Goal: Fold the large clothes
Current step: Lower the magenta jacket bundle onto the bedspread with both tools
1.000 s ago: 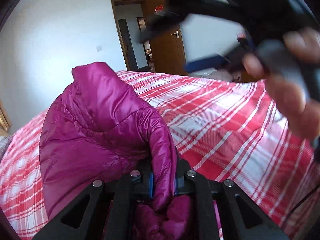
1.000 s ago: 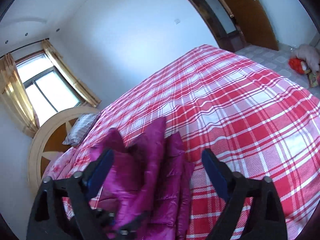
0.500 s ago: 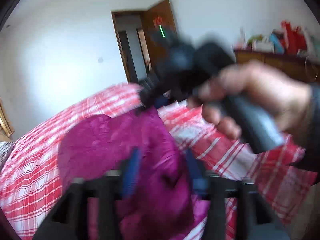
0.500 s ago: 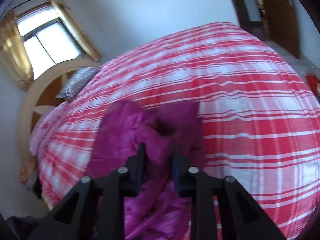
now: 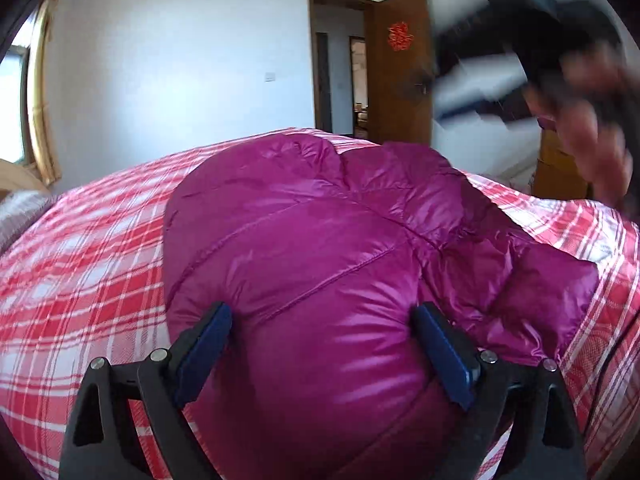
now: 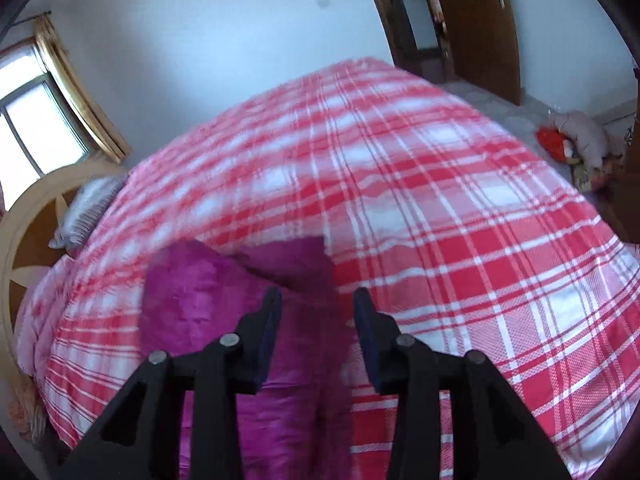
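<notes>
**Magenta puffer jacket bunched on the plaid bed, both grippers spread**

The magenta puffer jacket point(image 5: 320, 280) lay in a rounded heap on the red-and-white plaid bedspread point(image 5: 100, 264), its quilted panels bulging toward the left wrist camera. The left gripper point(image 5: 324, 344) stood spread wide, its blue-padded fingers point(image 5: 204, 344) flanking the jacket's near bulge on either side without pinching it. Above and to the right in that view, the right hand point(image 5: 600, 148) appeared as a blur, holding its dark tool.

From the right wrist camera, the right gripper point(image 6: 316, 328) was also parted, hanging above the jacket point(image 6: 224, 308) with nothing between its pads. The jacket sat on the side of the bedspread point(image 6: 440, 208) nearer the wooden headboard point(image 6: 24, 248) and a grey pillow point(image 6: 88, 212). A brown door point(image 5: 404, 68) stood open beyond the bed, and soft toys point(image 6: 572, 140) lay on the floor.
</notes>
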`<action>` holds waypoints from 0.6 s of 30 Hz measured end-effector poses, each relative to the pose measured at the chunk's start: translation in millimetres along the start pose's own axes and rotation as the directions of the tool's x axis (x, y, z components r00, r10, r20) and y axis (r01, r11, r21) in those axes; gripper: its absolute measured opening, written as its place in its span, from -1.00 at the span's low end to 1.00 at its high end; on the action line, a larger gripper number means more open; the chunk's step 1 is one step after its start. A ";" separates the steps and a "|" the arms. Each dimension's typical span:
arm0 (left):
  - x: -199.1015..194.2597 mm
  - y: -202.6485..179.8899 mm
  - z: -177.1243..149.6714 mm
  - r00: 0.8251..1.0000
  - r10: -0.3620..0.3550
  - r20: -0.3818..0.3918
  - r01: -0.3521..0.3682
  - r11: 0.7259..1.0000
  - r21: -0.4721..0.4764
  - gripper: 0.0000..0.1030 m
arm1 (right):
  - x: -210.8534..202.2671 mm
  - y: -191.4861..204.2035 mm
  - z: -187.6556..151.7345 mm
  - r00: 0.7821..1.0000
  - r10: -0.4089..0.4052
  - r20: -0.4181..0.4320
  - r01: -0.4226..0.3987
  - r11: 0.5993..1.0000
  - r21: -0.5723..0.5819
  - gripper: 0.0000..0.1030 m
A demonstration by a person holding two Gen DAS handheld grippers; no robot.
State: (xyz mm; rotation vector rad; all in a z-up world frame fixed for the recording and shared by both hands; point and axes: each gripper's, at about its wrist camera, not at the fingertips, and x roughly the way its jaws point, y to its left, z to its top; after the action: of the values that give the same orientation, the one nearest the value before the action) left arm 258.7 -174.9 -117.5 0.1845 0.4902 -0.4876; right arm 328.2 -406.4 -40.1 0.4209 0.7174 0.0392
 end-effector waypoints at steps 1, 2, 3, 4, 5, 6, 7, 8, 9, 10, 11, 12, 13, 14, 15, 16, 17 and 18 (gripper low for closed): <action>0.2 -2.0 1.4 1.000 -0.004 0.002 0.004 1.000 0.004 0.81 | -5.6 11.1 1.2 0.999 0.035 0.017 -0.035 0.999 0.003 -0.10; -5.2 -0.9 4.5 1.000 -0.016 0.009 0.016 1.000 -0.007 0.81 | -8.6 22.6 1.2 0.997 0.075 0.027 -0.075 0.997 0.007 0.12; -3.9 1.7 8.4 0.999 -0.029 0.020 0.030 0.999 -0.025 0.81 | -8.6 34.1 0.1 0.992 0.120 0.040 -0.121 0.992 0.023 0.24; -9.0 8.7 12.3 0.998 -0.038 0.046 0.041 0.998 -0.053 0.81 | -4.4 40.2 -0.4 0.988 0.144 0.049 -0.146 0.989 0.031 0.36; -13.4 15.4 14.5 0.997 -0.032 0.066 0.036 0.997 -0.069 0.81 | 0.9 46.5 -2.5 0.986 0.155 0.063 -0.157 0.987 0.031 0.33; -19.3 25.3 18.1 0.996 -0.010 0.084 0.018 0.996 -0.091 0.81 | 7.2 47.5 -3.9 0.987 0.142 0.079 -0.145 0.989 0.038 0.33; -22.3 30.1 20.3 0.996 0.006 0.084 0.003 0.995 -0.103 0.81 | 15.0 43.5 -6.5 0.984 0.146 0.097 -0.153 0.986 0.072 0.33; -23.8 41.8 24.1 0.995 0.046 0.088 -0.034 0.991 -0.130 0.81 | 23.0 38.5 -8.5 0.985 0.146 0.094 -0.156 0.982 0.104 0.33; -23.3 49.1 27.7 0.993 0.074 0.090 -0.060 0.987 -0.149 0.81 | 35.6 30.9 -11.3 0.989 0.127 0.074 -0.136 0.982 0.133 0.33; -20.7 59.4 31.7 0.991 0.105 0.086 -0.090 0.982 -0.167 0.81 | 41.8 29.6 -14.1 0.992 0.108 0.065 -0.116 0.984 0.138 0.34; -14.8 68.3 41.5 0.988 0.133 0.076 -0.118 0.977 -0.177 0.81 | 47.9 26.2 -17.1 0.995 0.074 0.062 -0.082 0.988 0.132 0.34; -10.2 72.7 50.1 0.986 0.150 0.069 -0.136 0.975 -0.178 0.81 | 53.4 22.5 -21.1 0.998 0.011 0.058 -0.017 0.994 0.108 0.34; -2.0 76.7 61.9 0.982 0.175 0.065 -0.161 0.971 -0.179 0.81 | 53.4 22.4 -24.6 0.998 -0.029 0.061 0.024 0.996 0.086 0.34; 7.7 77.9 72.4 0.981 0.185 0.055 -0.173 0.969 -0.174 0.81 | 52.2 21.6 -27.0 0.996 -0.054 0.072 0.048 0.996 0.073 0.33; 16.6 78.3 79.4 0.982 0.188 0.037 -0.179 0.970 -0.165 0.81 | 52.2 16.9 -29.6 0.993 -0.081 0.084 0.075 0.995 0.070 0.33; 29.5 76.8 87.7 0.981 0.195 0.017 -0.190 0.969 -0.159 0.81 | 53.0 12.3 -31.5 0.991 -0.102 0.088 0.096 0.993 0.071 0.33; 43.1 74.2 92.8 0.981 0.193 -0.003 -0.192 0.970 -0.150 0.81 | 54.0 7.8 -33.0 0.989 -0.114 0.093 0.107 0.991 0.074 0.34; 56.6 72.0 94.1 0.981 0.189 -0.031 -0.191 0.972 -0.139 0.82 | 55.4 3.3 -34.3 0.989 -0.117 0.094 0.109 0.991 0.080 0.34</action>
State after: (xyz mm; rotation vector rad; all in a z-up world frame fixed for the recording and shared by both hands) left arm 375.9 -161.8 -59.8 0.0985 0.5165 -0.2627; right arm 348.4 -381.1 -96.8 0.4494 0.6461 -0.1148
